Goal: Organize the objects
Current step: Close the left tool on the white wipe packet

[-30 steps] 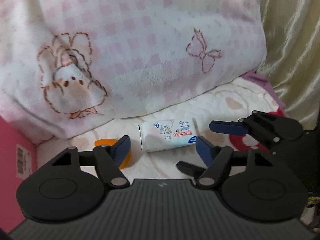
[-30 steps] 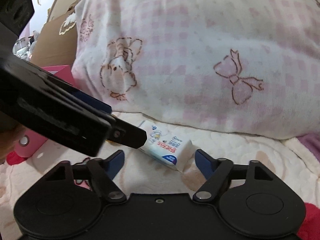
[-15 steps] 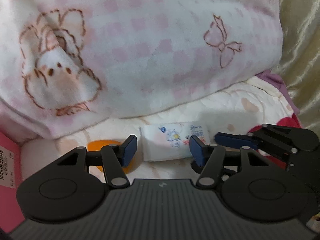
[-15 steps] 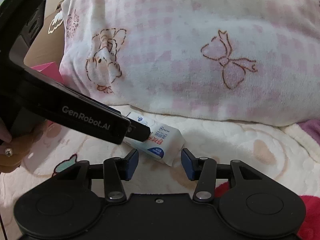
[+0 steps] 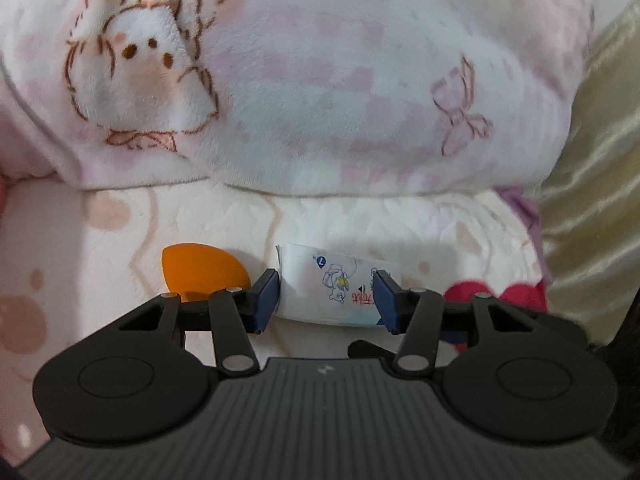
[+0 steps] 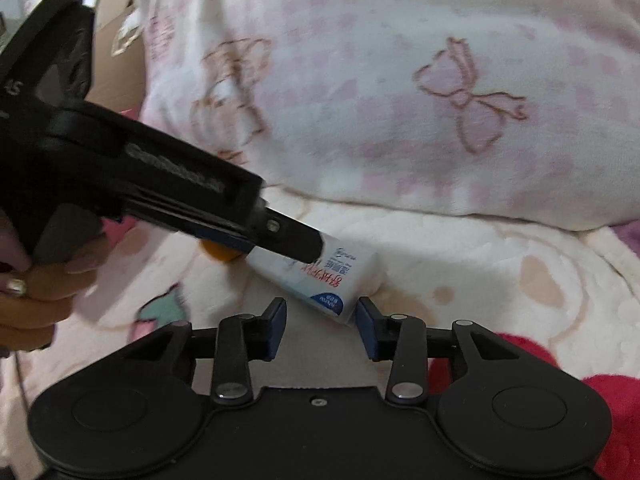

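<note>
Straddling the tissue pack (image 5: 328, 286), the left gripper (image 5: 325, 298) has both pads touching it, clamped. An orange sponge (image 5: 200, 270) lies at 9 o'clock (pillow (image 5: 340, 80) crowding at 12). The right gripper (image 6: 321, 330) hangs parted, beside the pack's corner.

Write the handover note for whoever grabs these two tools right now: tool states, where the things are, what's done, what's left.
Left tool: fingers closed in on both ends of the white printed tissue pack, which lies on the cream patterned blanket; pads touching or nearly so, grip not confirmed.
Right tool: open, holding nothing, its tips just short of the near corner of the same pack.
Orange teardrop sponge: on the blanket beside the pack, on the left tool's left, untouched.
Pink checked plush pillow: behind both.
Done: left tool lined up on the pack.
Left: secure the grip, lift and put away the pack, then the sponge.
</note>
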Demonstrator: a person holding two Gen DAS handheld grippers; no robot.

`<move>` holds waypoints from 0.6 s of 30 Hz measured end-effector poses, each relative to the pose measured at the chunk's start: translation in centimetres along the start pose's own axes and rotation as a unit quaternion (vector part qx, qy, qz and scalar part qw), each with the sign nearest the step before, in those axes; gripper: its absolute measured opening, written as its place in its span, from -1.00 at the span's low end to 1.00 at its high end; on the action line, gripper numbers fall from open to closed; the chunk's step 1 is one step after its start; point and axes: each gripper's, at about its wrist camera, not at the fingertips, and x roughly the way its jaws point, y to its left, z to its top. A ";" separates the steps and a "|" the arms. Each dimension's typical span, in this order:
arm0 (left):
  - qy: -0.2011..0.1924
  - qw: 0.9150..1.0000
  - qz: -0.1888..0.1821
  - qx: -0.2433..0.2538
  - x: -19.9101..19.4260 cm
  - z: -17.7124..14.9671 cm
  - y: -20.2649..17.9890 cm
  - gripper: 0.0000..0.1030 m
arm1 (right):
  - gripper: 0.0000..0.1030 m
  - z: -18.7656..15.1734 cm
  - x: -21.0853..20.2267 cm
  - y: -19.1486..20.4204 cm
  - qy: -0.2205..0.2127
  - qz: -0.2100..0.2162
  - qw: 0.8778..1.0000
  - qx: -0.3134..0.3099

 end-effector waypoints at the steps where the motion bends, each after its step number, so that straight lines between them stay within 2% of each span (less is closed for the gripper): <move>1: 0.005 1.000 0.005 0.009 -0.2 -0.3 -0.4 -0.03 | -0.03 0.0 -0.2 0.2 0.006 0.002 1.000 -0.003; 4: 0.033 0.999 0.001 0.003 -0.6 -1.3 -0.7 -0.03 | 0.17 -0.1 -0.8 0.7 0.022 0.001 1.000 -0.012; 5: 0.038 0.999 -0.003 -0.004 -0.8 -1.7 -0.8 -0.09 | 0.25 -0.2 -1.0 0.9 0.035 0.010 0.999 -0.014; 6: 0.045 0.999 0.003 -0.003 -0.9 -1.9 -0.9 -0.14 | 0.42 -0.3 -1.3 1.2 0.048 0.025 0.998 -0.018; 8: 0.052 0.998 0.021 0.006 -1.1 -2.4 -1.4 -0.23 | 0.51 -0.6 -1.9 2.0 0.055 0.043 0.997 -0.029; 12: 0.059 0.998 0.020 -0.009 -1.3 -3.2 -1.2 -0.25 | 0.55 -0.7 -2.1 3.6 0.050 0.006 0.996 -0.071; 18: 0.040 0.999 0.025 -0.013 -1.3 -3.5 -0.3 -0.31 | 0.57 -0.4 -1.2 2.0 0.046 0.003 0.998 -0.032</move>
